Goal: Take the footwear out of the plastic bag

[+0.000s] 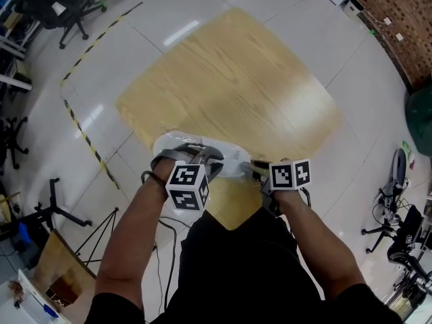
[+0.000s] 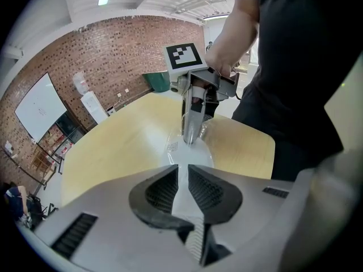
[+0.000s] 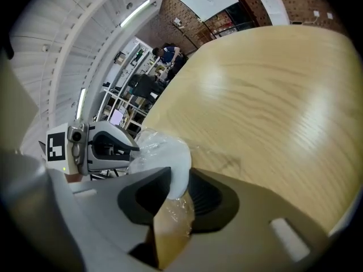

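A flat white piece of footwear (image 1: 233,159) in a clear plastic bag (image 3: 177,213) lies at the near edge of the wooden table (image 1: 236,79). My left gripper (image 1: 196,155) is shut on one end of it. In the left gripper view the white footwear (image 2: 184,154) fills the narrow gap of that gripper (image 2: 182,186). My right gripper (image 1: 256,167) is at the other end. In its own view it (image 3: 174,200) stands open. The rounded white end of the footwear (image 3: 164,154) and crinkled bag lie between the jaws. Each gripper shows in the other's view: the right gripper (image 2: 191,135), the left gripper (image 3: 122,146).
The table's far part is bare wood. Around it is a glossy white floor with a yellow-black tape line (image 1: 84,137), office chairs (image 1: 61,5) at the far left, stands (image 1: 54,211) near left and tripods (image 1: 398,228) at the right. A brick wall (image 2: 108,50) bears a whiteboard (image 2: 37,106).
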